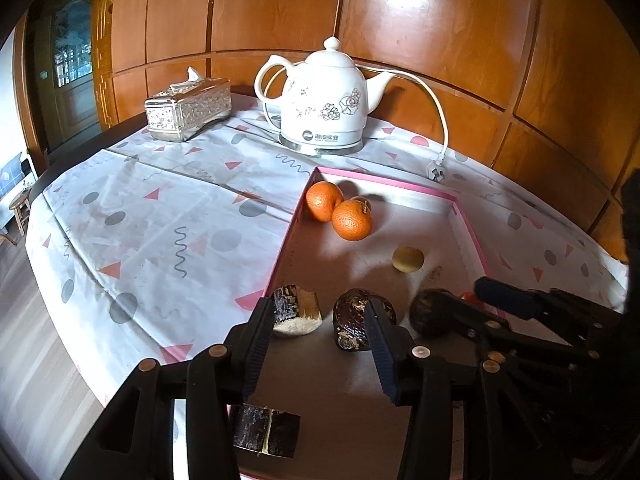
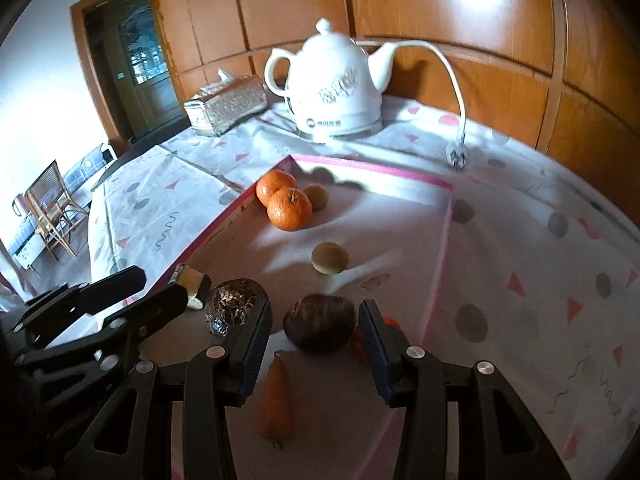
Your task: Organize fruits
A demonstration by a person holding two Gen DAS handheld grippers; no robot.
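A pink-rimmed tray holds two oranges at its far corner and a small tan fruit mid-tray. My left gripper is open over the near end. A cut dark piece and a scaly brown fruit lie just past its tips. Another cut piece lies beneath it. My right gripper is open, with a dark round fruit between its tips, untouched. A carrot lies under it.
A white kettle with its cord and plug stands behind the tray, a silver tissue box to its left. Patterned cloth covers the round table, whose edge drops off at left. Wood panelling closes the back.
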